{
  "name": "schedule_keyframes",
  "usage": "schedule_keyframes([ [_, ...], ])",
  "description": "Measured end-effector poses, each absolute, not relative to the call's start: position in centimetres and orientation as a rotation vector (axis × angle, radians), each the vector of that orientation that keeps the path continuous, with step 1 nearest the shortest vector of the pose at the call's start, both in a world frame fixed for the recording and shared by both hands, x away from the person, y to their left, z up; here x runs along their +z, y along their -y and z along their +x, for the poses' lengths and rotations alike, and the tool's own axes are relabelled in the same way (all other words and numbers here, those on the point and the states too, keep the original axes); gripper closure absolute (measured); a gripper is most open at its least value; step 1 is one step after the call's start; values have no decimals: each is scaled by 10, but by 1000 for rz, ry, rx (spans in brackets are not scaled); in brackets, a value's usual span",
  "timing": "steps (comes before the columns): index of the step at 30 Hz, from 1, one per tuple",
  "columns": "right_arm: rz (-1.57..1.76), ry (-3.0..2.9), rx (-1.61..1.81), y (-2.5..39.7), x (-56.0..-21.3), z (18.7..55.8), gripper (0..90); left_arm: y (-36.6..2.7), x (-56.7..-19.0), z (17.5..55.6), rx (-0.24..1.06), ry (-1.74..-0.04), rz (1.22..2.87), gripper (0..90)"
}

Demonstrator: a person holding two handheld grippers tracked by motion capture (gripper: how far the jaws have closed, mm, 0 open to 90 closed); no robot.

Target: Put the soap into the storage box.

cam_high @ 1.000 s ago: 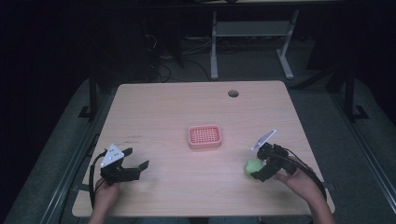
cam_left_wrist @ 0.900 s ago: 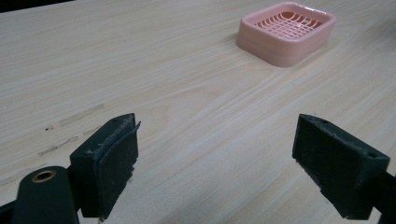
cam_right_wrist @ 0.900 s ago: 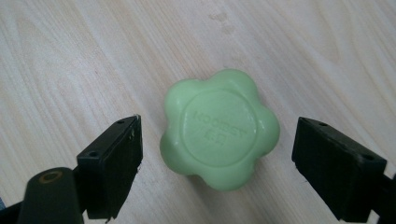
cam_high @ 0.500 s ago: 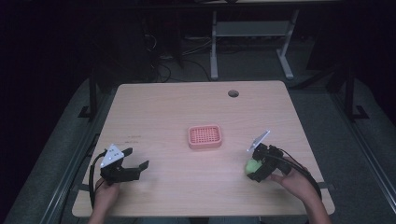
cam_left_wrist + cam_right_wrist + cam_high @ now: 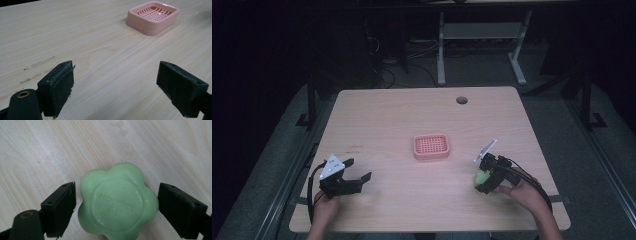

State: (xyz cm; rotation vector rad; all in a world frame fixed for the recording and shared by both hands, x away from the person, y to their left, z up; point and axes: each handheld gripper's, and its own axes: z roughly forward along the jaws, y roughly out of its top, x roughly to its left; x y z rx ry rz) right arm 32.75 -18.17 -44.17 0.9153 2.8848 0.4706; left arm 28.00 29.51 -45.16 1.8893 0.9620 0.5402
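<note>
Dark floor and metal desk legs surround a pale wood tabletop [image 5: 402, 115], which has a small round hole [image 5: 461, 100] near its far edge. Most of the surface is bare, with wide open room on every side of a pink slatted soap dish [image 5: 431, 146] sitting near the middle.

At the near right, a hand [image 5: 522, 192] holds the right gripper [image 5: 482, 179] close to the tabletop's right edge. Its fingers [image 5: 60, 207] stand apart on either side of a green flower-shaped soap [image 5: 117, 201], which lies flat on the wood between them; narrow gaps show on both sides. Raised lettering is stamped on the soap's round centre, too faint to read.

At the near left, another hand [image 5: 324, 210] holds the left gripper [image 5: 358, 175] near the front corner. Its fingers [image 5: 58, 86] are spread wide over bare wood, well away from the dish.
</note>
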Motion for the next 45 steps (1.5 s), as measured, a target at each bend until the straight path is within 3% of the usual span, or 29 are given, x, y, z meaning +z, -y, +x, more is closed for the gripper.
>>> schedule_keyframes([
  [45,857,-2902,412,176,-443,325,259,-295,-451,280,538,-961,1887,141],
])
